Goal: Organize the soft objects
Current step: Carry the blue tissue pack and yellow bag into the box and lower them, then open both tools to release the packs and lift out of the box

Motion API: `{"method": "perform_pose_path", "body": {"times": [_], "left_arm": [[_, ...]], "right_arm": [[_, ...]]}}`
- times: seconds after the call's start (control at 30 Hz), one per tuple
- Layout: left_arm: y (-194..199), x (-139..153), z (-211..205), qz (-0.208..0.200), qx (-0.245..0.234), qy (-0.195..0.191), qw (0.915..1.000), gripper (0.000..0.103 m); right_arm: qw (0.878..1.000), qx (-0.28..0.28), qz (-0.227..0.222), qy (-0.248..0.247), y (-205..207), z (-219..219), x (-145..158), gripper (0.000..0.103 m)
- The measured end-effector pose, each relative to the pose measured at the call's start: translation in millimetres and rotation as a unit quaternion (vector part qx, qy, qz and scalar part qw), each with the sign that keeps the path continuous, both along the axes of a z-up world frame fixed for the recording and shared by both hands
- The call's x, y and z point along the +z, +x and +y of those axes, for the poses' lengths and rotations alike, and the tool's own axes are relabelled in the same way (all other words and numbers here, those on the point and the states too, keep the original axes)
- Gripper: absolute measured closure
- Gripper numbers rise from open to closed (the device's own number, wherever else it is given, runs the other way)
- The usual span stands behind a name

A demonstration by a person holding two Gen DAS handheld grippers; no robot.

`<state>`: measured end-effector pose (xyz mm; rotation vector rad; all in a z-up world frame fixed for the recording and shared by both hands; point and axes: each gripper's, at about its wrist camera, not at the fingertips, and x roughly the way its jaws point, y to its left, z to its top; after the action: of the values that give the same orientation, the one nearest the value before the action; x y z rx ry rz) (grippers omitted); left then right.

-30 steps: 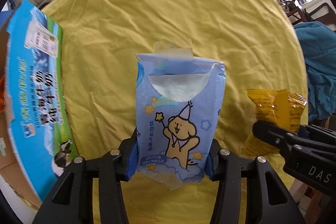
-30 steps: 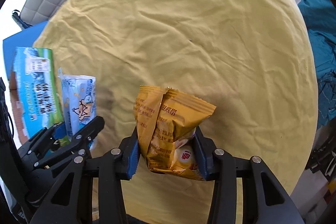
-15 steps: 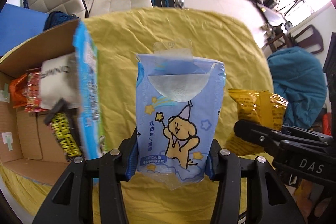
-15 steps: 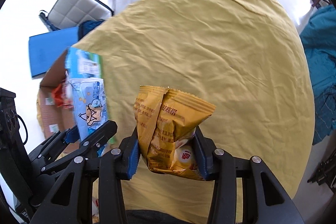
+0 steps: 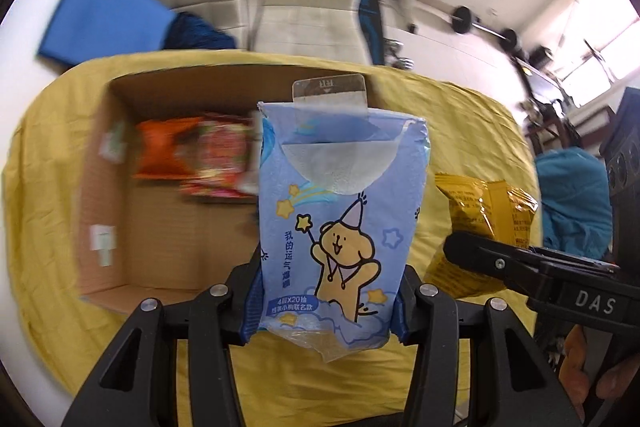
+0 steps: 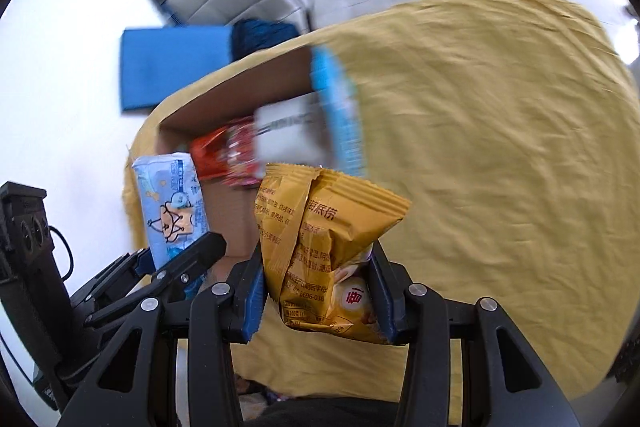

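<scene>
The left wrist view looks down into the open cardboard box with its bare corrugated floor, while the right wrist view alone shows a white packet inside beside the blurred red snack bags. The left gripper pinches the soft blue tissue pack upright above the yellow cloth beside the box. The right gripper is clamped on the crinkly yellow snack bag, held over the cloth.
</scene>
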<state>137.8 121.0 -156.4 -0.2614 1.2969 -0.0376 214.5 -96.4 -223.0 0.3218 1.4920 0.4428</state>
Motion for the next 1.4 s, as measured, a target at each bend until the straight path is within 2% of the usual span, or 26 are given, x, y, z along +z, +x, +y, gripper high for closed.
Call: {"method": "perform_pose_path", "body": {"times": [0.17, 0.37, 0.47, 0.6, 0.87, 1.03, 1.13, 1.4], "left_arm": [[-1, -25, 62, 0.027, 0.028, 0.014, 0.9991, 0.057], [8, -75, 107, 0.086, 0.035, 0.000, 0.9957, 0.056], [11, -105, 122, 0.122, 0.040, -0.028, 0.9914, 0.056], [13, -135, 132, 0.154, 0.040, -0.041, 0.9864, 0.055], [14, -156, 125, 0.180, 0.033, -0.035, 0.9825, 0.054], [23, -161, 118, 0.190, 0.033, -0.031, 0.9807, 0.052], [22, -164, 113, 0.192, 0.035, -0.030, 0.9804, 0.052], [21, -146, 106, 0.164, 0.034, -0.007, 0.9858, 0.051]], "right_arm": [[0.999, 0.039, 0.015, 0.008, -2, 77, -20, 0.056], [0.997, 0.062, 0.047, -0.007, -2, 143, -75, 0.056], [0.996, 0.063, 0.070, -0.007, -1, 158, -102, 0.056], [0.993, 0.070, 0.096, -0.012, -1, 169, -135, 0.056], [0.990, 0.075, 0.119, -0.005, -5, 177, -171, 0.054], [0.989, 0.084, 0.117, -0.019, -3, 182, -181, 0.053], [0.989, 0.088, 0.115, -0.028, -3, 185, -182, 0.045], [0.991, 0.093, 0.071, -0.064, -2, 177, -151, 0.039]]}}
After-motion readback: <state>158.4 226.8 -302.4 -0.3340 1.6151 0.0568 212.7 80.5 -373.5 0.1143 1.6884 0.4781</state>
